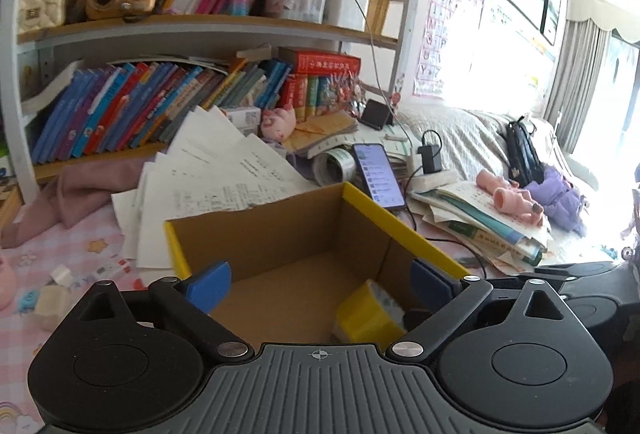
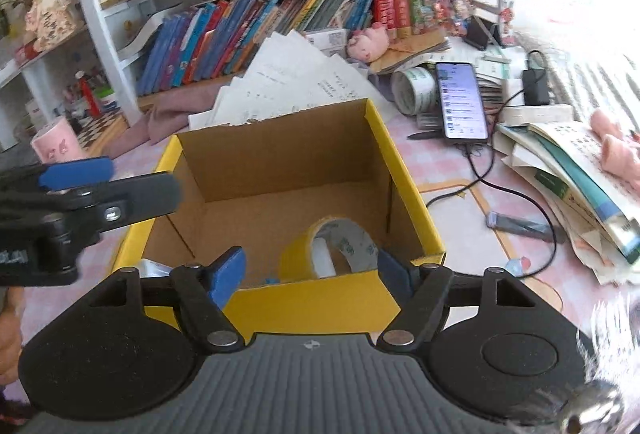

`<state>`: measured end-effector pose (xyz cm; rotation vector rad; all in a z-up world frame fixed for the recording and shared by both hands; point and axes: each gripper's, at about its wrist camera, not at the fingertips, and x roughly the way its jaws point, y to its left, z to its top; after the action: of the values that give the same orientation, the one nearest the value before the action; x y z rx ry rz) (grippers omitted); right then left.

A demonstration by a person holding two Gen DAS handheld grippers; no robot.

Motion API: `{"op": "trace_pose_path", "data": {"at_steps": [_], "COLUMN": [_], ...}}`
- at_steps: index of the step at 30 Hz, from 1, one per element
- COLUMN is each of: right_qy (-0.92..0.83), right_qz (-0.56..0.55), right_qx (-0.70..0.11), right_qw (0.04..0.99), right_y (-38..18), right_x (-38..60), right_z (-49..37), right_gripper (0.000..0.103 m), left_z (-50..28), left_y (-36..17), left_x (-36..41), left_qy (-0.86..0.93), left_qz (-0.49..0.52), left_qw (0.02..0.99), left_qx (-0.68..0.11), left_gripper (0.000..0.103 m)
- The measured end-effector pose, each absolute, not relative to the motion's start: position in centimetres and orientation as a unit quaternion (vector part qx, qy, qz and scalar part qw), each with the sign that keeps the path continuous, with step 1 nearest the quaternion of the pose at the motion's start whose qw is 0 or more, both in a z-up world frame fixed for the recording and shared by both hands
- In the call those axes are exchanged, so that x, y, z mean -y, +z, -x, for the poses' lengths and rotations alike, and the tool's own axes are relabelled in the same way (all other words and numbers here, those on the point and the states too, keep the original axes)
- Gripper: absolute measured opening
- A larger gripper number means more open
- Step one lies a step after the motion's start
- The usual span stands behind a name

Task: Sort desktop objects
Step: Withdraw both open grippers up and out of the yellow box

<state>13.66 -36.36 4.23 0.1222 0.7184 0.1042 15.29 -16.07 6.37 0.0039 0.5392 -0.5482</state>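
Note:
A yellow cardboard box (image 2: 404, 173) with a brown inside stands open on the pink desk. A yellow tape roll (image 2: 332, 250) lies inside it near the front wall; it also shows in the left wrist view (image 1: 368, 318). My right gripper (image 2: 312, 270) is open and empty, its blue fingertips (image 2: 226, 274) at the box's front wall on either side of the roll. My left gripper (image 1: 320, 286) is open and empty over the box (image 1: 380, 209); it reaches in from the left in the right wrist view (image 2: 76, 173).
A phone (image 2: 460, 97) on a cable, a white tape roll (image 2: 414, 87), fanned papers (image 2: 304, 73) and stacked books (image 2: 568, 169) lie behind and right of the box. A grey pen case (image 2: 516, 224) lies right of it. A pink cup (image 2: 56, 143) stands left. Bookshelves (image 1: 192, 25) rise behind.

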Motion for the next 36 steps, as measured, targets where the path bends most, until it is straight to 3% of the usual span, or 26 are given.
{"op": "trace_pose_path", "data": {"at_steps": [11,36], "right_qy": [-0.021,0.039], "right_qz": [-0.093,-0.07], "right_qx": [-0.305,-0.361], "right_qw": [0.948,0.929], "right_y": [5.0,2.9], "right_x": [30.4,18.6], "right_z": [-8.6,-5.4], "right_gripper": [0.076,0.079], "left_z": [-12.1,-9.9], "left_y": [6.3,3.5], "left_x": [6.9,-4.1], "left_qy": [-0.249,-0.158], "left_qz": [0.02,0.04], "left_qw": [0.933,0.923], "left_qx": [-0.261,-0.349], "left_gripper": [0.099,0.099]}}
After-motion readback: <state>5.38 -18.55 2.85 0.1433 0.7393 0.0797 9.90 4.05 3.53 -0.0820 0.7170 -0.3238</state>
